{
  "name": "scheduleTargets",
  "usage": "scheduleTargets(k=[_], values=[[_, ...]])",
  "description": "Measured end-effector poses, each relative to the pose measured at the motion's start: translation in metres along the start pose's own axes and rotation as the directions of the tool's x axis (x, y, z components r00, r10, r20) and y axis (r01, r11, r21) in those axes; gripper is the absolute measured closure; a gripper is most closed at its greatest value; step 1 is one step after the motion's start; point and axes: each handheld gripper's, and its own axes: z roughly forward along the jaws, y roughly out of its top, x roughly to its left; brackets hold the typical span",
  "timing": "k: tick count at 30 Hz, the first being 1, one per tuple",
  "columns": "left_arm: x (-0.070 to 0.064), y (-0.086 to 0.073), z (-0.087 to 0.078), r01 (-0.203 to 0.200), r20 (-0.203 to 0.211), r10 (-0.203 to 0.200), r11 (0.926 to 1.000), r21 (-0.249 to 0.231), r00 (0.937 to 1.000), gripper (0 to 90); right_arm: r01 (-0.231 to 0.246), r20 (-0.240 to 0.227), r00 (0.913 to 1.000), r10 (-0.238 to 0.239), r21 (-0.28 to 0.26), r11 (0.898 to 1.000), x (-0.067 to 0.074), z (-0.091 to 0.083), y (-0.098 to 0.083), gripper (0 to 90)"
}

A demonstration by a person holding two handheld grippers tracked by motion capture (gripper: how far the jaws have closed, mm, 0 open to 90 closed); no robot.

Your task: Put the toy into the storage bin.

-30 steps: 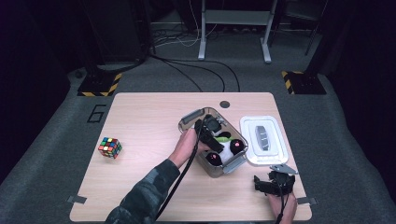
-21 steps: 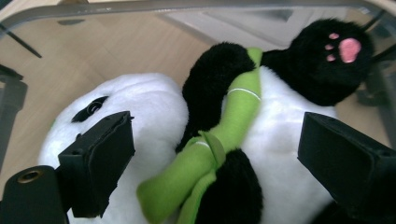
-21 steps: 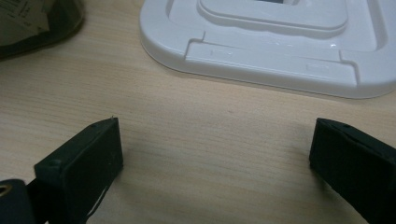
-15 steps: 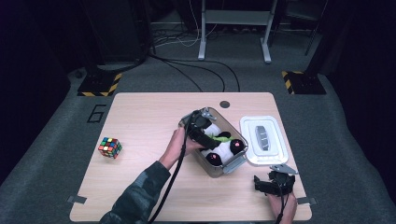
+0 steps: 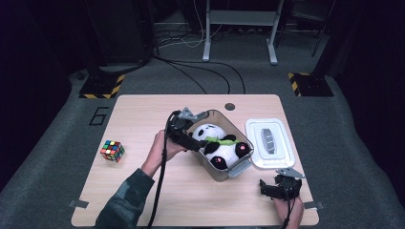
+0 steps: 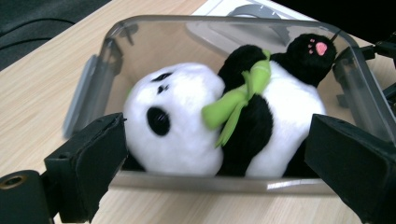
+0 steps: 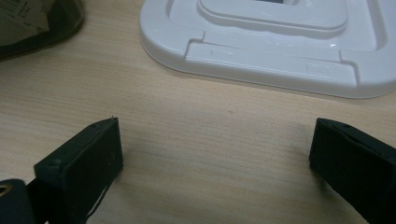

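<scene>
High view is showing a wooden table [image 5: 143, 200] with a clear plastic bin [image 5: 224, 172] sitting near its middle, and a plush panda [image 5: 220, 149] is lying inside it. The left gripper [image 5: 195, 143] is hovering at the bin's near-left rim, apparently placed there to reach over the wall. A white lid [image 5: 268, 143] is lying flat just right of the bin, so the bin is standing uncovered. The right gripper [image 5: 281, 187] is waiting near the table's front edge, close to the lid, perhaps ready to take it. A colour cube [image 5: 112, 150] is sitting well apart on the left.

Left gripper view is looking along jaws that are spread wide and holding nothing, one on each side of the bin's [image 6: 210, 183] near wall. The panda [image 6: 219, 126] is lying on its side within, its green scarf [image 6: 236, 100] draped across its chest and one paw raised toward the far corner.

Right gripper view is showing jaws likewise parted and empty over bare wood, with the lid's [image 7: 280, 63] edge lying just ahead of them, squarely between the two jaws.
</scene>
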Motion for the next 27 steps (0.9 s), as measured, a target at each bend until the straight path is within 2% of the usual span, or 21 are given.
scheduleTargets(k=[5, 11, 13, 15, 21, 22, 24, 27], values=[[0.006, -0.012, -0.009, 0.027, -0.007, -0.027, 0.9995, -0.017, 0.9996, 5.0, 0.000, 0.000, 1.0000, 0.000, 0.000, 1.000, 0.000, 0.000, 0.000, 2.0], [0.017, -0.036, -0.022, 0.046, -0.032, -0.047, 0.9986, -0.027, 0.9984, 4.3, 0.000, 0.000, 1.0000, 0.000, 0.000, 1.000, 0.000, 0.000, 0.000, 2.0], [0.018, -0.039, -0.022, 0.052, -0.036, -0.053, 0.9982, -0.028, 0.9979, 4.0, 0.000, 0.000, 1.0000, 0.000, 0.000, 1.000, 0.000, 0.000, 0.000, 2.0], [0.023, -0.051, -0.025, 0.063, -0.049, -0.064, 0.9976, -0.028, 0.9967, 3.8, 0.000, 0.000, 1.0000, 0.000, 0.000, 1.000, 0.000, 0.000, 0.000, 2.0], [0.030, -0.078, -0.030, 0.098, -0.096, -0.101, 0.9945, -0.038, 0.9903, 3.6, 0.000, 0.000, 1.0000, 0.000, 0.000, 1.000, 0.000, 0.000, 0.000, 2.0], [0.030, -0.078, -0.030, 0.098, -0.096, -0.101, 0.9945, -0.038, 0.9903, 3.6, 0.000, 0.000, 1.0000, 0.000, 0.000, 1.000, 0.000, 0.000, 0.000, 2.0], [0.035, -0.092, -0.033, 0.123, -0.117, -0.128, 0.9913, -0.047, 0.9849, 3.4, 0.000, 0.000, 1.0000, 0.000, 0.000, 1.000, 0.000, 0.000, 0.000, 2.0], [0.041, -0.105, -0.036, 0.143, -0.136, -0.149, 0.9884, -0.053, 0.9796, 3.3, 0.000, 0.000, 1.0000, 0.000, 0.000, 1.000, 0.000, 0.000, 0.000, 2.0]])
